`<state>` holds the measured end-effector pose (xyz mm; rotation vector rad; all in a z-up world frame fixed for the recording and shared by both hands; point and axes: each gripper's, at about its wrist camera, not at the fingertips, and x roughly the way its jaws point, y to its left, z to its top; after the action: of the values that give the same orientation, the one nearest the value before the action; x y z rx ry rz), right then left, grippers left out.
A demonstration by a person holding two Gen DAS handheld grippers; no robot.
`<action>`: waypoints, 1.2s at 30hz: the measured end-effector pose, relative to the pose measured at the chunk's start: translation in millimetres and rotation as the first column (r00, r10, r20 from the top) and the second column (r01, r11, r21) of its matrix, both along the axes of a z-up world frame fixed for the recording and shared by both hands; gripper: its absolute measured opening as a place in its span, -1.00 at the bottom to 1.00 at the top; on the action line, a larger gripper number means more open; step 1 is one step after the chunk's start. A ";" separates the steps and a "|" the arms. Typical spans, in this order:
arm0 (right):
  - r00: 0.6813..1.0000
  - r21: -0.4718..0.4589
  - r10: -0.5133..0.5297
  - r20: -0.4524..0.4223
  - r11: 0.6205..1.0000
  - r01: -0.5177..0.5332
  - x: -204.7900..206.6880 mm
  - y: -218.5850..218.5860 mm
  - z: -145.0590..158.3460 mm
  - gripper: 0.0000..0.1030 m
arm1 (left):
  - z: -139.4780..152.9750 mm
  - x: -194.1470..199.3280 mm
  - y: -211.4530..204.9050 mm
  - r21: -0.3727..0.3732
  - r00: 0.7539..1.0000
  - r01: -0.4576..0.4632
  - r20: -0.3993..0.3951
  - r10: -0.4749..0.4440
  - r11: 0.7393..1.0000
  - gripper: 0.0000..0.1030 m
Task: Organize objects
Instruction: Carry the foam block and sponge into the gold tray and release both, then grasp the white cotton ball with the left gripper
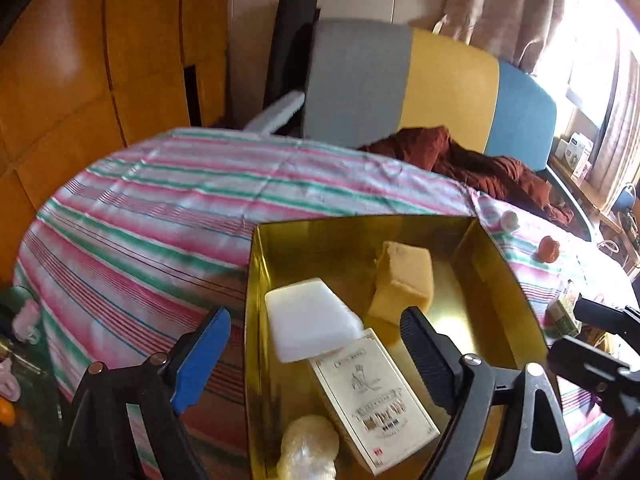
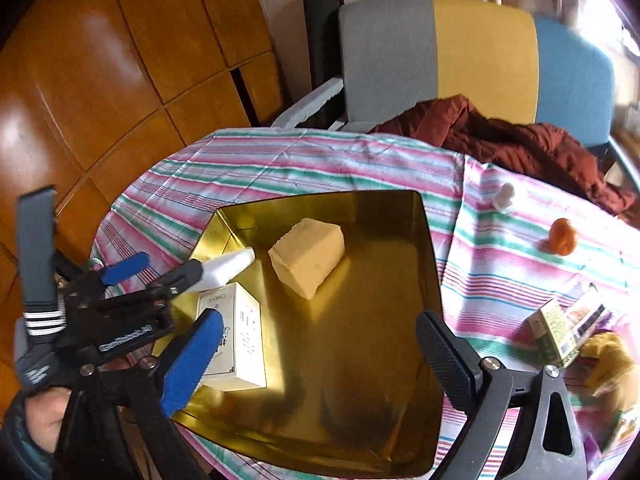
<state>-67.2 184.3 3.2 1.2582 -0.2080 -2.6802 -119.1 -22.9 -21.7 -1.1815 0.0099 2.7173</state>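
A gold tin (image 1: 253, 280) (image 2: 372, 344) sits on the striped tablecloth. In it lie a yellow sponge block (image 1: 404, 282) (image 2: 308, 255), a white block (image 1: 310, 318) (image 2: 230, 266), a white printed carton (image 1: 376, 396) (image 2: 245, 336) and a pale lumpy thing (image 1: 308, 452). My left gripper (image 1: 312, 360) (image 2: 156, 272) hovers open over the tin's left side, its black finger just short of the white block. Above the tin's near edge my right gripper (image 2: 320, 364) is open and holds nothing.
On the cloth to the right are an orange fruit (image 2: 563, 236) (image 1: 549, 249), a small white object (image 2: 505, 197), a green box (image 2: 556, 334) and a yellow item (image 2: 612, 364). Behind the table stands a grey, yellow and blue chair (image 2: 480, 52) with a rust garment (image 2: 520, 140).
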 end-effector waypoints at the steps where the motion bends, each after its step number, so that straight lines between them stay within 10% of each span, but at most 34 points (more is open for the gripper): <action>1: 1.000 0.009 -0.002 -0.011 1.000 0.002 3.4 -0.8 1.4 0.91 | 5.8 6.5 0.2 0.003 1.000 -0.003 -0.020 0.003 1.000 0.72; 36: 0.943 0.112 -0.301 -0.139 0.942 0.317 85.4 123.8 12.0 0.99 | 44.9 102.6 104.6 -0.146 0.965 0.211 -0.128 -0.229 0.967 0.71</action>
<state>18.2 308.1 15.1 1.1792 -0.2314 -3.0756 -16.5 81.7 23.2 -0.9483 0.3245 2.6286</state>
